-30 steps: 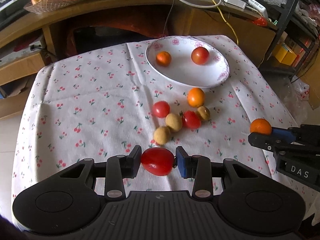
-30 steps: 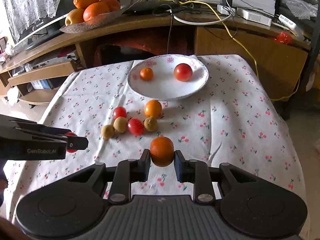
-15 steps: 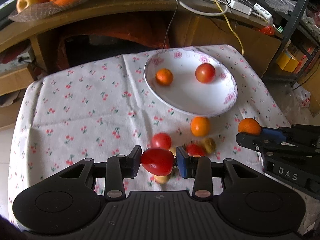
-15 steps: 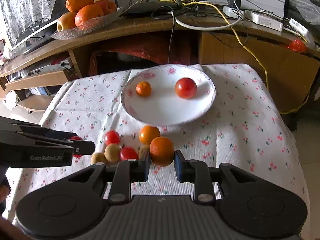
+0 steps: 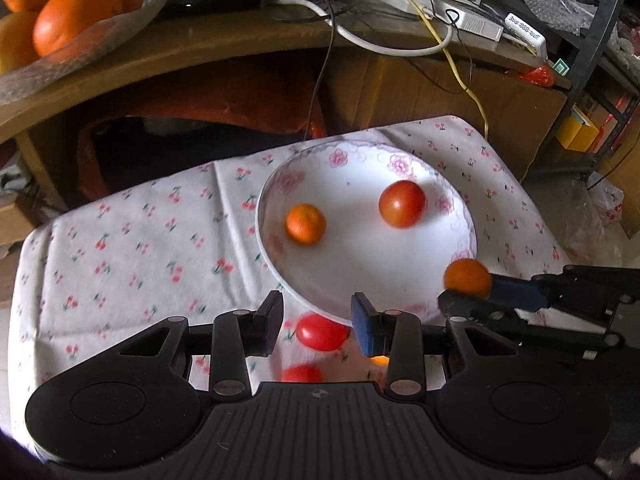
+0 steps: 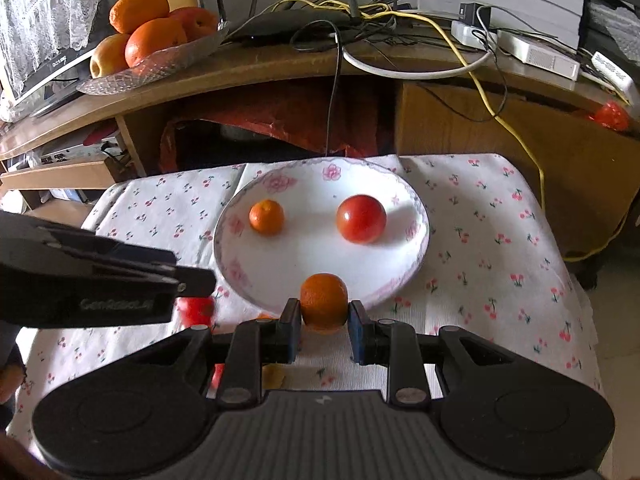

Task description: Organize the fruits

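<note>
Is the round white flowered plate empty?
No, a small orange mandarin and a round red tomato lie on the round white flowered plate.

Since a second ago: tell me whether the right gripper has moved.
Yes. The right gripper, shut on the orange, has moved toward the plate: the orange now overlaps its near rim, where before it was well short.

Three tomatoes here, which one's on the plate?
The tomato right of the small orange. A second tomato is in the left gripper; a third tomato lies on the cloth.
</note>
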Available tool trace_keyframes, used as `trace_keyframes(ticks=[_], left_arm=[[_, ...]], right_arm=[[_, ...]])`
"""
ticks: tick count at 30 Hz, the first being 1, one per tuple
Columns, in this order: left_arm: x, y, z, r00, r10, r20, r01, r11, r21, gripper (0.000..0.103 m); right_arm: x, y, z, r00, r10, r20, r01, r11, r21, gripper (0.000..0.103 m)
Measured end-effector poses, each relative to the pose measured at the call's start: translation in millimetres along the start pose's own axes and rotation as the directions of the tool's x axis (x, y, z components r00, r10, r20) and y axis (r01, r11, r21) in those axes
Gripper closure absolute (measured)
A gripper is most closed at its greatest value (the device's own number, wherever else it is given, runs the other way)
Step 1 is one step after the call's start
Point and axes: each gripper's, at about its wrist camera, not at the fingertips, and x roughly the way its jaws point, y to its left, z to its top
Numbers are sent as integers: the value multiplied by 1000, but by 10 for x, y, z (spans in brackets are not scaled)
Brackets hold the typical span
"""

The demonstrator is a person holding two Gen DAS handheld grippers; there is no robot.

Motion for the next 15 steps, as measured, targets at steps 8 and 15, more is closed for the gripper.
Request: trace_keyframes(ticks=[8,15], left_arm=[[-4,99,-149,999,-24,-27,24,1000,5,56],[141,269,-223,997,-35,-74,29,996,-83,54]], right_arm=[[126,-93,73,1000,5,-1,-5,1000,13,78],[110,-80,30,1000,14,-12,-14,1000,20,78]])
